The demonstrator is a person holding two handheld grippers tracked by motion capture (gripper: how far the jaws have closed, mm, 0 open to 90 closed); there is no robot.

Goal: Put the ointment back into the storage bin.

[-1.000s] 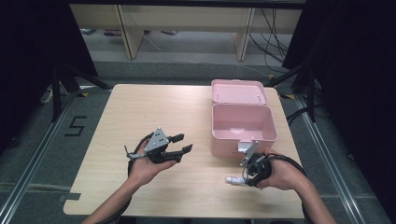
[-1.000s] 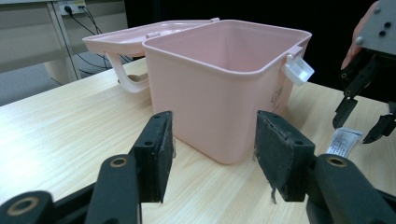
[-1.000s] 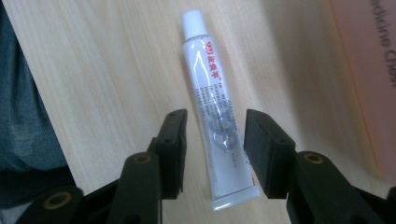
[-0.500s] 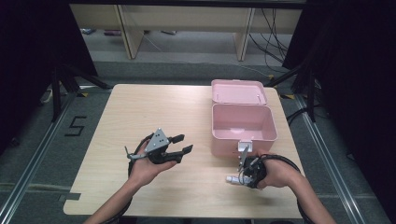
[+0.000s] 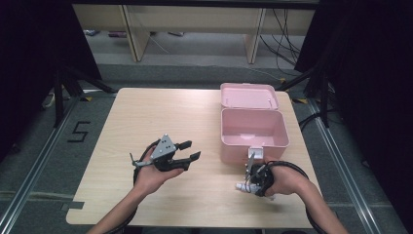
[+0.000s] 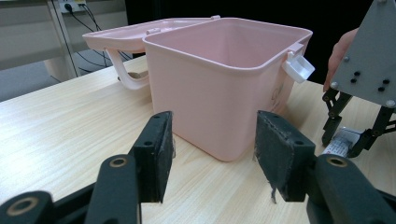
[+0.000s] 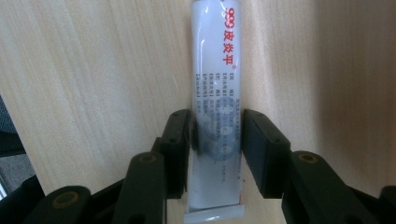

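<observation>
Lying flat on the desk [image 5: 146, 112] near its front right edge, white ointment tube [image 7: 216, 107], long axis running straight ahead between the fingers [image 7: 175, 154] of the right gripper [image 7: 215, 154], crimped flat end nearest the camera, far end pointing away; in the high view, pointing leftward across the desk. Straddling the tube on both sides, fingers just closing in, pads beside it with thin gaps remaining, not yet clamped. Smooth glossy plastic, red and dark print along its length. Right gripper [image 5: 253, 181] pointing down, black cable looping round the hand. Further left, left gripper [image 5: 190, 150] resting level in an upturned palm, fingers [image 6: 156, 161] spread wide with nothing between them, black rubbery pads worn and frayed at the edges, grey three-cornered plate on top. Just beyond the tube, pink plastic box [image 5: 253, 134], rectangular with rounded corners, matte, lid [image 5: 248, 96] thrown back flat behind it, white latch [image 6: 299, 67] on the front rim, curved pink handle [image 6: 126, 74] under the lid. Pale wood-grain laminate desk top. Farther off, grey floor, black curtains on both sides, light wooden shelving and trailing cables at the back.
</observation>
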